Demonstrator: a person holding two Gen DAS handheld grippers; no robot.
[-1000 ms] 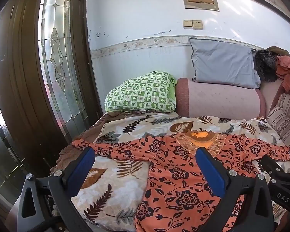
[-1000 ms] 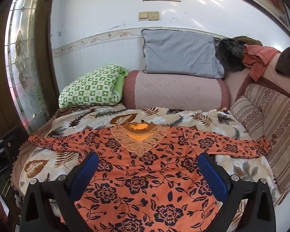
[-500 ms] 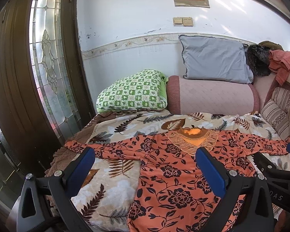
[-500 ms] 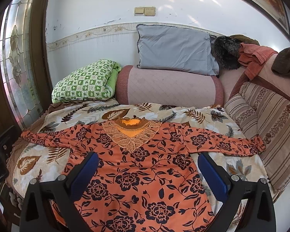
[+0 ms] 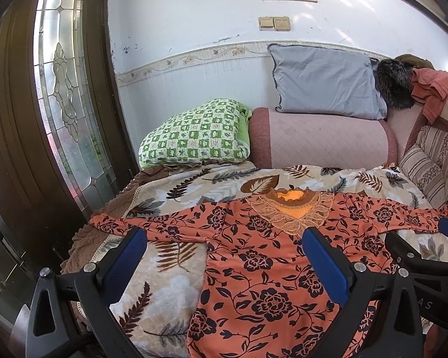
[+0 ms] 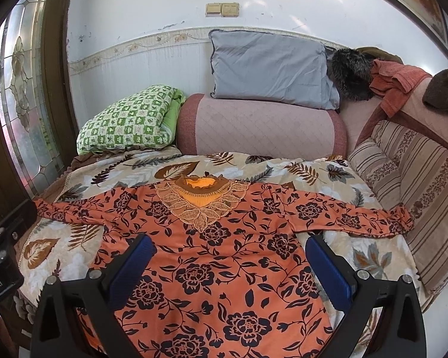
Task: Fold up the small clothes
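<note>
While orange floral top (image 6: 212, 256) lies flat, unfolded on bedspread (image 6: 367, 256), left gripper (image 5: 224, 256) and right gripper (image 6: 228, 258) hover with jaws spread, empty; folding all left.

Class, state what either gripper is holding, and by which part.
Nothing: the left gripper and right gripper are open above the flat orange floral top.

Left gripper (image 5: 224, 244) and right gripper (image 6: 228, 253) gape wide, empty.

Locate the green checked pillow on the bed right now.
In both views the green checked pillow lies at the bed's far left corner, beside the pink bolster and near the glass door panel.
</note>
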